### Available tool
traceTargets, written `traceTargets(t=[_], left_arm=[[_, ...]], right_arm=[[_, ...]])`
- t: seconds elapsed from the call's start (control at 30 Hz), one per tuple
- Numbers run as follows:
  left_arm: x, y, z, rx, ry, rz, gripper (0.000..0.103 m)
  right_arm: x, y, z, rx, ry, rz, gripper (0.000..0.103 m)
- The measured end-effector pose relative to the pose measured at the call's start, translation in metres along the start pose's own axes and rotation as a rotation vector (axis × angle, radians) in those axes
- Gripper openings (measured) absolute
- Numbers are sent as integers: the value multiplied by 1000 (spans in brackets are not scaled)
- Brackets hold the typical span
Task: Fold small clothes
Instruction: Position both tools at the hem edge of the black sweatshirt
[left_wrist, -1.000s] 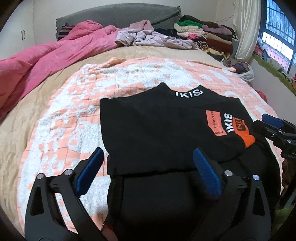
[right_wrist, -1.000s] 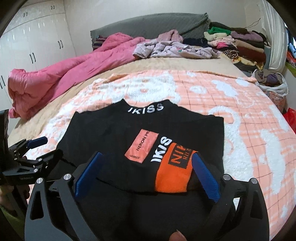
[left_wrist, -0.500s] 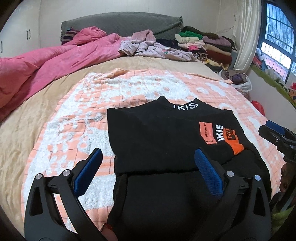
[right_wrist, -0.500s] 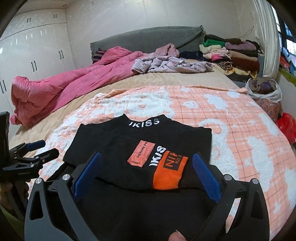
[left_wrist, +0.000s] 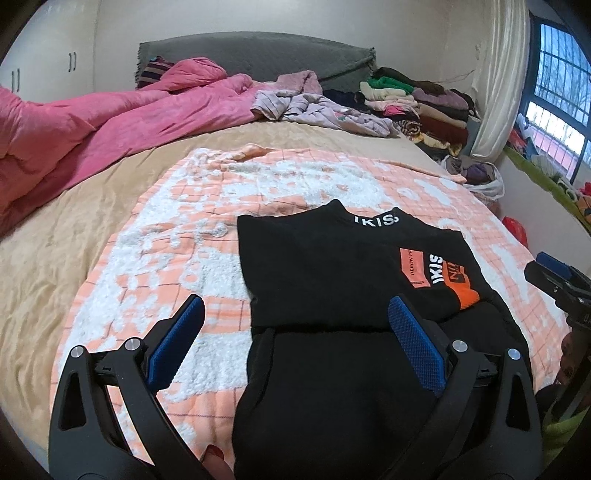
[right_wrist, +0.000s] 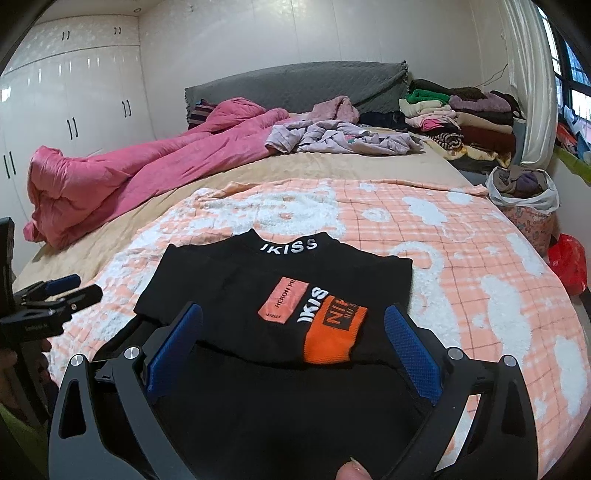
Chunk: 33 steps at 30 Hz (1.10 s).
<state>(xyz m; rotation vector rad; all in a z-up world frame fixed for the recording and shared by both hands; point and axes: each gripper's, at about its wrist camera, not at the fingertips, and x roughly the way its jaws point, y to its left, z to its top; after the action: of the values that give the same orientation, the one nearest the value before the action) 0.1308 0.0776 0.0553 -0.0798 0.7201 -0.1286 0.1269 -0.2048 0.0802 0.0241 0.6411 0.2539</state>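
Observation:
A small black top (left_wrist: 332, 280) with white "IKISS" lettering and an orange cuff lies on the orange-and-white blanket (left_wrist: 177, 236), its sleeves folded across the chest. It also shows in the right wrist view (right_wrist: 280, 302). My left gripper (left_wrist: 295, 332) is open and empty above the top's lower left part. My right gripper (right_wrist: 293, 336) is open and empty above the lower right part, near the orange cuff (right_wrist: 332, 332). Each gripper shows at the edge of the other's view: the right gripper (left_wrist: 554, 277) and the left gripper (right_wrist: 62, 291).
A pink duvet (left_wrist: 110, 122) lies along the bed's left side. Loose lilac clothes (right_wrist: 340, 138) and a stack of folded clothes (right_wrist: 461, 114) sit near the grey headboard. A bag of clothes (right_wrist: 524, 192) and a red bag (right_wrist: 569, 262) stand right of the bed.
Both grippers have pulled back and risen from the top, so the garment looks smaller and more of the room shows. The top has not moved.

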Motion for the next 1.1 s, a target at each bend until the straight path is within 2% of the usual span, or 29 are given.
traceTargets(t=[0.63,1.1], left_arm=[[-17,0,-15,11,8,20,93],[-27,-6,-31,46,30,43,93]], right_arm=[[-26,-10,-20,4,21,-11,98],[-45,-25,-51,5,65,-42,98]])
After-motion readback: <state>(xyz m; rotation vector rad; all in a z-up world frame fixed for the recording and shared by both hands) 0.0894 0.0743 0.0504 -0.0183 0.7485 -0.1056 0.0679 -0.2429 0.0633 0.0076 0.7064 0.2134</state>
